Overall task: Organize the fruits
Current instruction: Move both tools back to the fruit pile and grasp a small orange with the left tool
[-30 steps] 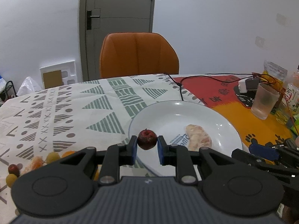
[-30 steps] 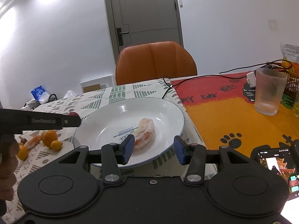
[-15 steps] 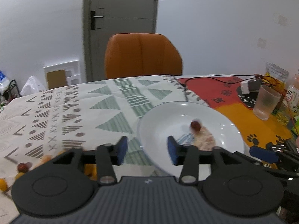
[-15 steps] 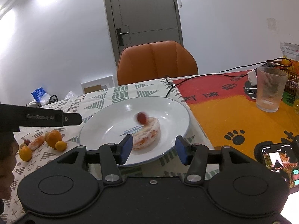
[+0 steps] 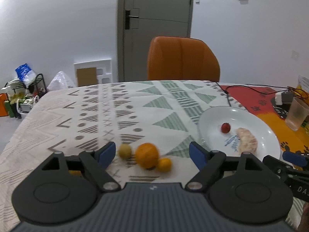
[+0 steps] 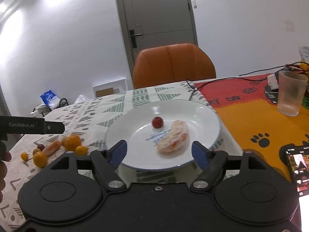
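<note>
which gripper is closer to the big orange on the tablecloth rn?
Left. The left gripper hangs open right over the big orange, which sits between its fingers untouched. The right gripper is open over the plate, off to the orange's right.

- White walls (image 5: 58, 29) enclose the room, with a bright glare of light high on the left in the right wrist view.
- A grey door (image 5: 156, 29) with a dark handle stands behind an orange chair (image 5: 182, 59).
- The chair is pushed up to the far edge of the table (image 5: 108, 108), covered by a patterned cloth.
- A small black rack (image 5: 25, 89) of clutter sits on the floor at the left wall.
</note>
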Demonstrator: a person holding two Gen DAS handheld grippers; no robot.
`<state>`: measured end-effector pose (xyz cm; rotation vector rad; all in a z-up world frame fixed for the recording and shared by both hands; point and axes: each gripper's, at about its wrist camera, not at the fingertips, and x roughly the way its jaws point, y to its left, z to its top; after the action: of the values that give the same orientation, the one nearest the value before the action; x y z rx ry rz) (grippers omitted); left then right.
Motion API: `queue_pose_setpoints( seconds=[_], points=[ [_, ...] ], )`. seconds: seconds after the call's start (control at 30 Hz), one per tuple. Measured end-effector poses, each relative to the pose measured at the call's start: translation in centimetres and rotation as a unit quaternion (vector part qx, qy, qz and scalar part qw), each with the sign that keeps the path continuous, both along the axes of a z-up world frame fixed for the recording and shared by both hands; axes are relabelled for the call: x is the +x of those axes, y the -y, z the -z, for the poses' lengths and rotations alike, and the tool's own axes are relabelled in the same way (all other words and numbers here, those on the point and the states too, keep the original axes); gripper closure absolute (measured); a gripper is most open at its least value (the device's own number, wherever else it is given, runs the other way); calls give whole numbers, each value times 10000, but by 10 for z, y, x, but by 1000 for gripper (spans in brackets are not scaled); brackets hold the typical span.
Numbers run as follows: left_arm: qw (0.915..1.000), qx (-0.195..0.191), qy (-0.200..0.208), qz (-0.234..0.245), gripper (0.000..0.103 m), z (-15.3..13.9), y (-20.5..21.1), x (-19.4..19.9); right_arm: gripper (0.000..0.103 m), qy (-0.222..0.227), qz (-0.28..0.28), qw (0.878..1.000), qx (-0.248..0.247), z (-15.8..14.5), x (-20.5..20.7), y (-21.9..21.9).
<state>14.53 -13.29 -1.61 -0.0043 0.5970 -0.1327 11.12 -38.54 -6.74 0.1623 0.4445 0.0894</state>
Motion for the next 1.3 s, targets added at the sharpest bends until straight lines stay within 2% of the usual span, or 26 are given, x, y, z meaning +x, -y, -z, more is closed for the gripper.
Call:
queue_pose_setpoints(
  seconds=[0.5, 0.6, 1.1, 1.3],
  points=[
    [9961, -54, -86, -874, 20, 2, -81, -20, 24, -34, -782, 9969, 11, -7, 10, -60],
    [9947, -72, -71, -1019, 19, 2, -95, -22, 21, -52, -927, 9957, 29, -8, 11, -70],
    [9874, -248, -140, -1559, 17, 8, -150, -31, 20, -256, -1455, 9888, -227, -7, 27, -110],
    [9867, -284, -222, -1587, 17, 14, -160, -27, 26, -359, -1578, 9864, -289, -4, 37, -121]
  ],
)
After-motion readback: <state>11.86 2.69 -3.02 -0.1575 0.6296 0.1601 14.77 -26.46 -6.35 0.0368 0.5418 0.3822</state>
